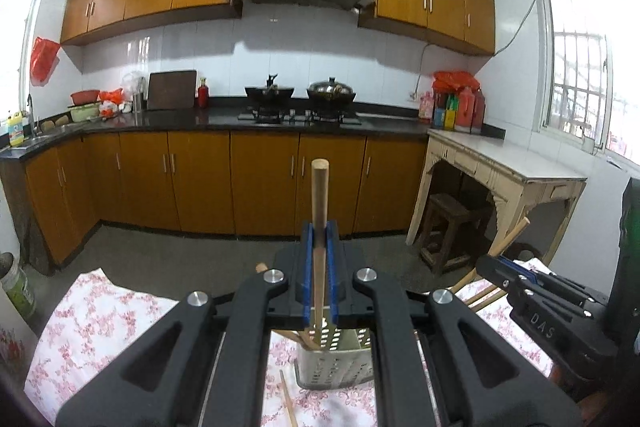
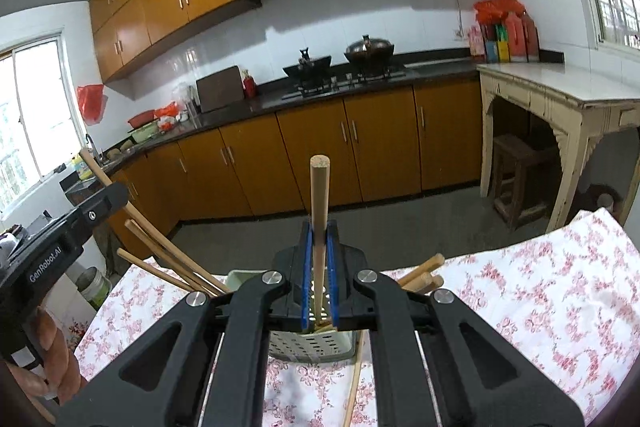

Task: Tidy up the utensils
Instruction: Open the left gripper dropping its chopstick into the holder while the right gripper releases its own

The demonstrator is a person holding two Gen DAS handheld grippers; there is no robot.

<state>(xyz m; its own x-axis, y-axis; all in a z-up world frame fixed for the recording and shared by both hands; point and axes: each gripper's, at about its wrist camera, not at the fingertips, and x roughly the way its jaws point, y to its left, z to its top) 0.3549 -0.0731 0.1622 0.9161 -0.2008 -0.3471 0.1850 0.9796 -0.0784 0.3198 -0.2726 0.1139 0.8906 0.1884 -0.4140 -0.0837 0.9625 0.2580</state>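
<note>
L gripper (image 1: pixel 320 227) clamped on upright chopstick (image 1: pixel 319 211); R gripper (image 2: pixel 319 227) clamped on another chopstick (image 2: pixel 319 211). Below each, perforated holder (image 1: pixel 336 367) partly hidden by gripper bodies; lower stick ends not visible.

The perforated utensil holder (image 2: pixel 310 341) on the floral tablecloth (image 2: pixel 540 307) is crowded: chopsticks (image 2: pixel 176 259) fan out leftward above it and more chopsticks (image 2: pixel 424 273) jut to its right. A loose chopstick (image 2: pixel 354 383) lies on the cloth just beside its base. The left gripper (image 2: pixel 100 203) blocks the left side. To the right the cloth lies open.
</note>
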